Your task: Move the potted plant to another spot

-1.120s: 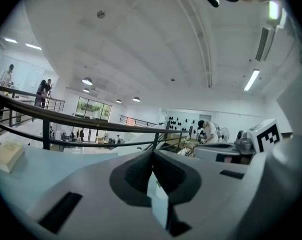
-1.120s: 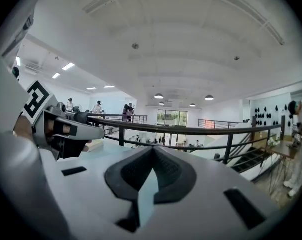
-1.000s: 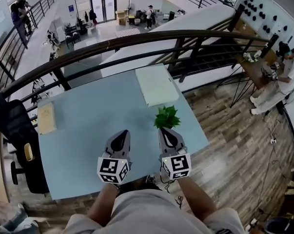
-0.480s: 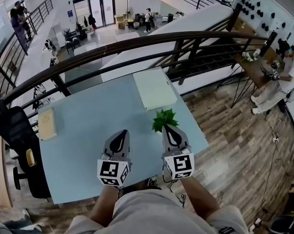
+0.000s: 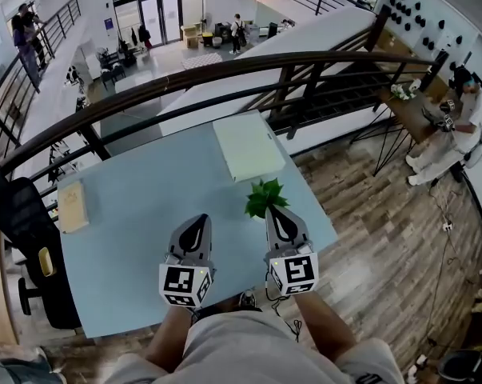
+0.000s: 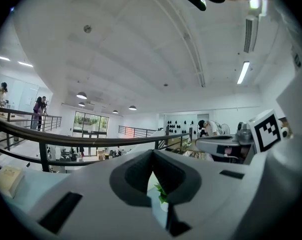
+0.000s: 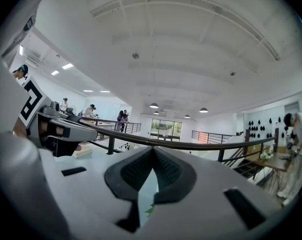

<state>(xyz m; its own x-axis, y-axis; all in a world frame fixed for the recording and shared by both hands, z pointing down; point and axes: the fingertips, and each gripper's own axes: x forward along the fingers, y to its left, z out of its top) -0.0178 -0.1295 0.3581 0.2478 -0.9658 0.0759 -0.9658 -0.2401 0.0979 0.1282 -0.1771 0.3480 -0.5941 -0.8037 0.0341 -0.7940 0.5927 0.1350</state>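
Shut tip to tip on nothing, left tool (image 5: 196, 221) and right tool (image 5: 280, 211) alike, level over the surface (image 5: 137, 214). Just past the right tool's tip, slightly leftward: potted plant (image 5: 264, 196), upright. Looks nearest the right tool.

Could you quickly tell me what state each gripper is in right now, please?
Left gripper: closed, holding nothing.
Right gripper: closed, holding nothing.

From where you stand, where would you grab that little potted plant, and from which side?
Probably take the potted plant by its pot, under the leaves: it stands upright, foliage spreading over the top. Come level from the near side with the right gripper, opening its shut jaws first.
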